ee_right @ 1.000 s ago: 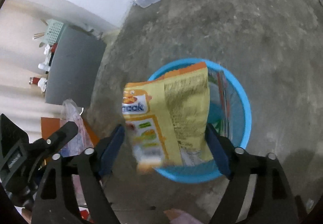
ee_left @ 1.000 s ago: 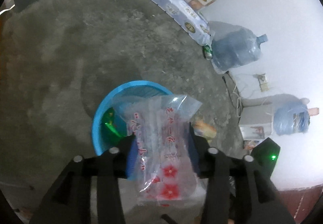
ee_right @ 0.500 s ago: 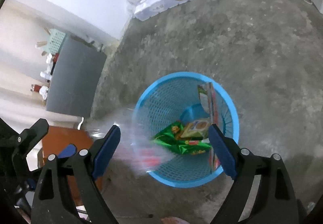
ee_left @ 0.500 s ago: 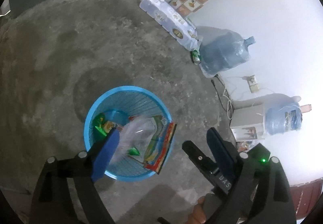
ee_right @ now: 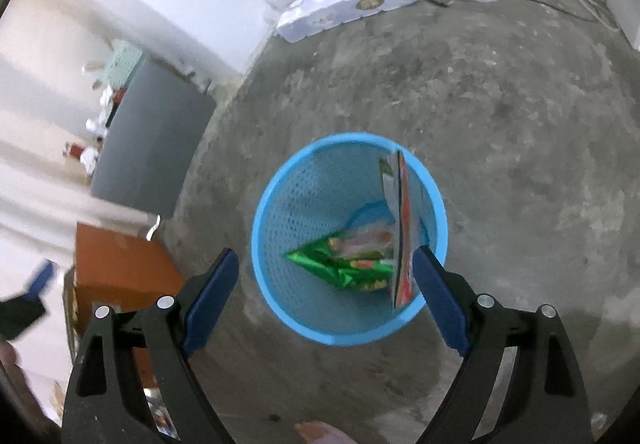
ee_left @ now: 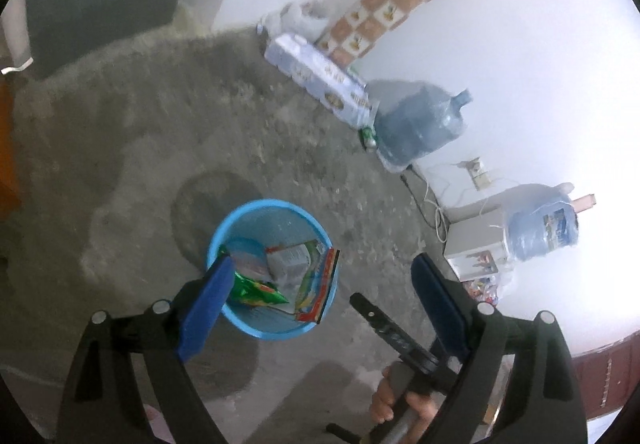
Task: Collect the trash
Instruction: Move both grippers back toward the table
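- Two grippers, both empty, both above a blue mesh basket [ee_right: 276, 300] that stood on a grey concrete floor [ee_right: 500, 92].
- Left gripper [ee_left: 322, 276]: jaws spread wide, nothing between the blue pads [ee_left: 206, 304]. Its jaws had just been opening; no item between them.
- Right gripper [ee_right: 326, 286]: jaws also spread wide, nothing pinched. The basket mouth sat in the gap between its fingers in the right wrist view.
- Trash was inside the basket: a shiny green wrapper [ee_right: 328, 264] low down, a clear plastic bag [ee_left: 288, 262] with pale print over it, and a flat red-edged packet [ee_right: 404, 244] standing on edge against the basket wall on the right side in the right wrist view.
- In the left wrist view the basket [ee_left: 276, 332] was below and left of centre, the left pad overlapping its near rim.
- Right gripper's black frame [ee_left: 392, 332] showed at lower right in the left wrist view, with a hand [ee_left: 404, 404] around its handle.
- Left gripper's tip was a blurred blue-and-black shape at the left edge of the right wrist view; too smeared for detail.
- Along the far wall: a long white pack of rolls [ee_left: 320, 78], a water jug [ee_left: 420, 124] wrapped in plastic, a green can [ee_left: 369, 136] between them, and a second water jug [ee_left: 540, 224] on a white box.
- Orange-brown box [ee_right: 116, 268] and a grey cabinet [ee_right: 152, 140] to the left in the right wrist view.
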`<move>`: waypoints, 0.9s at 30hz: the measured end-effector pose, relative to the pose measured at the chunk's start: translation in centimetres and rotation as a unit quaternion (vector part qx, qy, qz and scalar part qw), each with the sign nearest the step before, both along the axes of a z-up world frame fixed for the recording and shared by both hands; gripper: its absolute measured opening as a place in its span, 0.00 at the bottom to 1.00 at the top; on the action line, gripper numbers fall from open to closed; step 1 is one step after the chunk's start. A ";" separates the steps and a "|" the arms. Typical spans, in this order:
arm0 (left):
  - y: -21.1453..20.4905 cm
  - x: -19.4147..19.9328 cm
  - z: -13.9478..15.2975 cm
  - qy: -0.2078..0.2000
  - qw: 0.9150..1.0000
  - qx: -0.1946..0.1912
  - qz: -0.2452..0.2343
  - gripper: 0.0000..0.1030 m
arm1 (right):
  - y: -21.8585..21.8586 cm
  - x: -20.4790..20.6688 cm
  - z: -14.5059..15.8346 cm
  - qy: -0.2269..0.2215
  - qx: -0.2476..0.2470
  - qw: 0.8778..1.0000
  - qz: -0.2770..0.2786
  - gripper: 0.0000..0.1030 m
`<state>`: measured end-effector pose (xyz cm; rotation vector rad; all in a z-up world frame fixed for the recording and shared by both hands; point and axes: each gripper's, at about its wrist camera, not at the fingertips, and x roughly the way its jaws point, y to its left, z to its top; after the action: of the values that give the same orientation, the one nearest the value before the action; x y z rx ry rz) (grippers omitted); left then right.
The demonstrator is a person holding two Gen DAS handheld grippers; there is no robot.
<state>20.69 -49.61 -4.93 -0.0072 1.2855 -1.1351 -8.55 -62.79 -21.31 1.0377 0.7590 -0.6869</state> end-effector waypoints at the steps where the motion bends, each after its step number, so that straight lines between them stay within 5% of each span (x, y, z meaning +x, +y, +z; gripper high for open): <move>1: 1.3 0.3 1.4 -0.007 1.000 -0.006 0.003 0.85 | 0.4 -0.1 0.2 0.002 -0.003 1.000 0.003 0.82; 8: 11.9 -0.4 9.6 -0.088 0.995 -0.032 0.014 0.90 | 4.9 -0.8 3.7 -0.002 -0.035 0.999 0.039 0.82; 13: 20.8 -3.8 11.4 -0.115 0.992 -0.036 0.031 0.93 | 10.4 -1.6 8.8 -0.017 -0.082 0.994 0.070 0.82; 15: 23.9 -5.0 11.4 -0.118 0.991 -0.045 0.040 0.94 | 12.9 -1.7 10.7 -0.010 -0.118 0.990 0.077 0.90; 22: 37.0 -8.9 9.8 -0.114 0.982 -0.074 0.130 0.94 | 22.0 0.3 16.8 0.040 -0.283 0.947 0.148 0.92; 27: 45.5 -10.8 9.4 -0.144 0.969 -0.066 0.188 0.95 | 28.1 1.9 19.7 0.006 -0.338 0.918 0.209 0.92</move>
<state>9.87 -4.14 4.47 -0.1732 0.9009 -0.8556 -6.61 -34.69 -1.61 0.2235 0.6516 -0.5211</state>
